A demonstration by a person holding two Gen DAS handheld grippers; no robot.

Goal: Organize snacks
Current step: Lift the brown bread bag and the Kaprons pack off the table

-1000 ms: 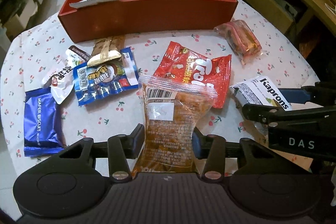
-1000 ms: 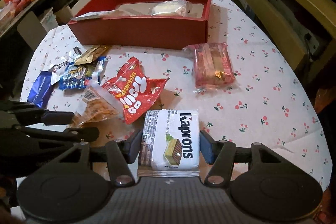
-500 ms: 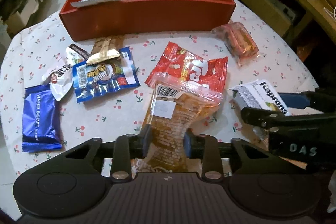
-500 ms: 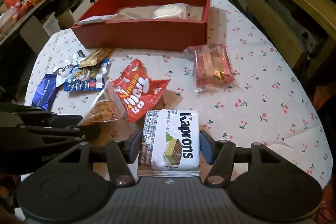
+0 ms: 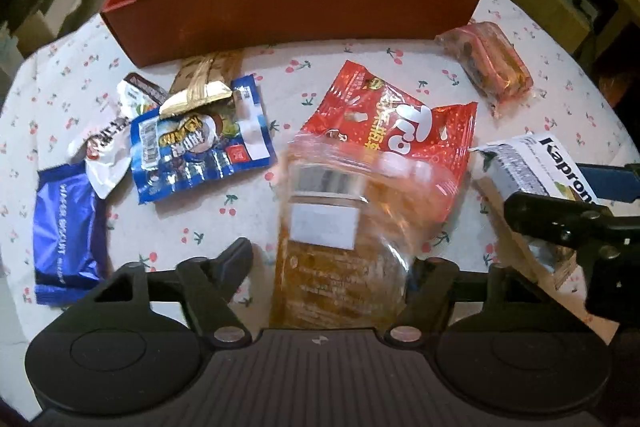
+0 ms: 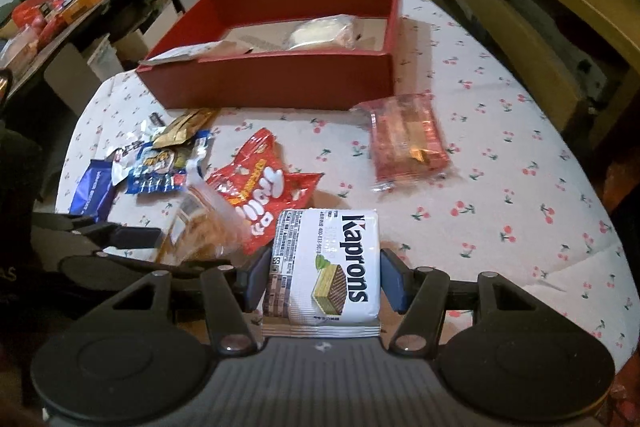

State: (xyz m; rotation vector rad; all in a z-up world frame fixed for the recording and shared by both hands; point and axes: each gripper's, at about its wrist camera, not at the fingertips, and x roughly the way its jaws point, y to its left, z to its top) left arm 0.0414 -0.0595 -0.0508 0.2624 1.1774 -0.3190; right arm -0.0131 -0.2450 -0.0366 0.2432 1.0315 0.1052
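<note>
Crinkly clear snack bag (image 5: pixel 340 251) between opening left gripper (image 5: pixel 332 263) jaws, unpinched.
Light, slippery film (contents likely brittle): grip mid-body; right gripper (image 6: pixel 322 275) pinches stiffer Kaprons pack (image 6: pixel 326 263).

The worktop cloth (image 6: pixel 500 163) is white with small red cherries. The box (image 6: pixel 280 79) is deep red. The Kaprons wafer pack (image 6: pixel 324 267) is white with black lettering; the crisp bag (image 5: pixel 392 131) is red, the wafer biscuit pack (image 5: pixel 64 231) royal blue.
</note>
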